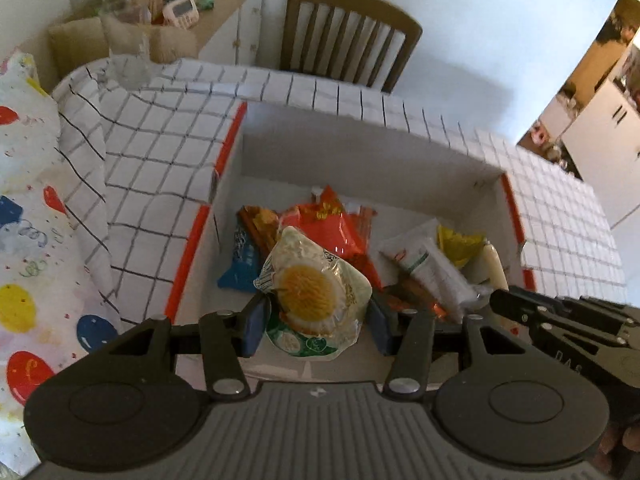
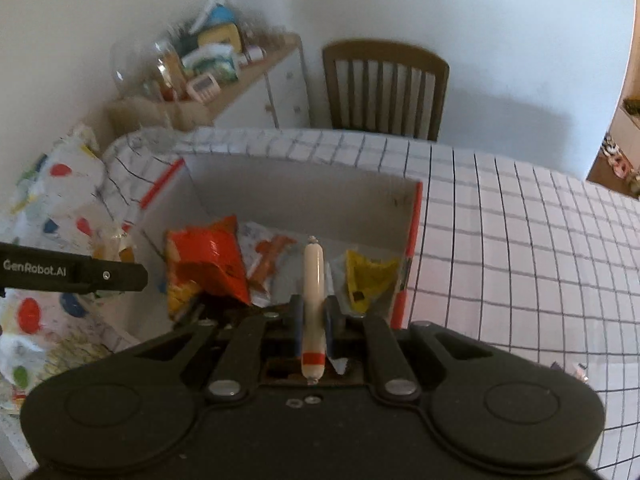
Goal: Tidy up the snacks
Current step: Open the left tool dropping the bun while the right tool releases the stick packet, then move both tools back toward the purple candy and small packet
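Observation:
My left gripper (image 1: 316,320) is shut on a clear packet with a round yellow pastry (image 1: 312,292), held over the white box with orange edges (image 1: 232,144). My right gripper (image 2: 314,320) is shut on a pale sausage stick with a red band (image 2: 312,280), held above the same box (image 2: 414,220). Inside the box lie an orange-red bag (image 1: 336,224), a blue packet (image 1: 240,264), a white packet (image 1: 424,264) and a yellow packet (image 2: 368,276). The right gripper's body (image 1: 560,320) shows at the right of the left wrist view, with the sausage's tip (image 1: 496,264) beyond it.
The box stands on a table with a white checked cloth (image 2: 520,240). A cloth with coloured balloons (image 1: 28,240) lies to the left. A wooden chair (image 1: 348,36) stands behind the table, and a cluttered sideboard (image 2: 208,80) is at the back left.

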### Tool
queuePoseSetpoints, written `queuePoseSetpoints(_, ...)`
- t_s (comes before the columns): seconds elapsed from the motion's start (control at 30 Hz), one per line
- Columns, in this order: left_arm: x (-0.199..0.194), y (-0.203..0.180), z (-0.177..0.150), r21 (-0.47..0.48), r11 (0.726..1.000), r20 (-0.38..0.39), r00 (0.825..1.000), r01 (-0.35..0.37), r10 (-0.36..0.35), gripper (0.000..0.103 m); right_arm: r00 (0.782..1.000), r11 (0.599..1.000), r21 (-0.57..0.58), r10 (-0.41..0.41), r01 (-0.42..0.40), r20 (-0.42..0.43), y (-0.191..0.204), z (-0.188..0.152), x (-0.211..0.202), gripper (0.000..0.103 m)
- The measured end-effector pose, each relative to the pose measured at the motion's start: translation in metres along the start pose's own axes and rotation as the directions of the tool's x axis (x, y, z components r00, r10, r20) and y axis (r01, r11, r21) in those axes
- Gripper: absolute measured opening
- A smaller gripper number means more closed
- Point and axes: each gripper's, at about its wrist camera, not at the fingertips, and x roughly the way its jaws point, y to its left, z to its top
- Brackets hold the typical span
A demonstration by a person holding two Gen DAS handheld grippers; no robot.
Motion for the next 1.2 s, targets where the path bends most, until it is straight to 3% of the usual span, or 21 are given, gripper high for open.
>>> queuePoseSetpoints(0.43, 0.025, -0.006, -0.010, 0.044, 0.999, -0.063, 0.998, -0.021, 0.024, 0.053, 0.997, 1.000, 0.019, -0.001, 0.002, -0.079, 0.000, -0.010, 0.025, 0.009)
queuePoseSetpoints(0.53, 0.026, -0.008, -0.012, 0.049, 0.998, -0.061, 0.997, -0.032, 0.035, 0.054, 0.996, 0.999, 0.035, 0.006, -0.003, -0.091, -0.002, -0.013, 0.025, 0.015)
queuePoseSetpoints(0.7, 0.019, -0.014, -0.013, 0.049, 0.998, -0.034, 0.999, -0.032, 0.034, 0.070, 0.995, 1.000, 0.030, 0.000, 0.002, -0.095, -0.003, -0.014, 0.019, 0.020)
queuePoseSetpoints(0.9, -0.001, -0.027, -0.014, 0.084, 0.996, 0.015, 0.999, -0.032, 0.031, 0.071, 0.996, 0.999, 0.046, 0.020, -0.016, -0.084, -0.007, -0.015, 0.006, 0.023)
queuePoseSetpoints(1.03, -0.017, -0.036, -0.016, 0.098, 0.995, 0.047, 0.999, -0.020, 0.015, 0.071, 0.998, 0.999, 0.040, 0.032, -0.030, -0.057, -0.006, -0.014, -0.009, 0.031)
queuePoseSetpoints(1.2, -0.038, -0.048, -0.021, 0.115, 0.993, 0.093, 0.996, -0.007, -0.004, 0.078, 0.999, 0.999, 0.037, 0.035, -0.034, -0.011, -0.006, -0.012, -0.033, 0.039)
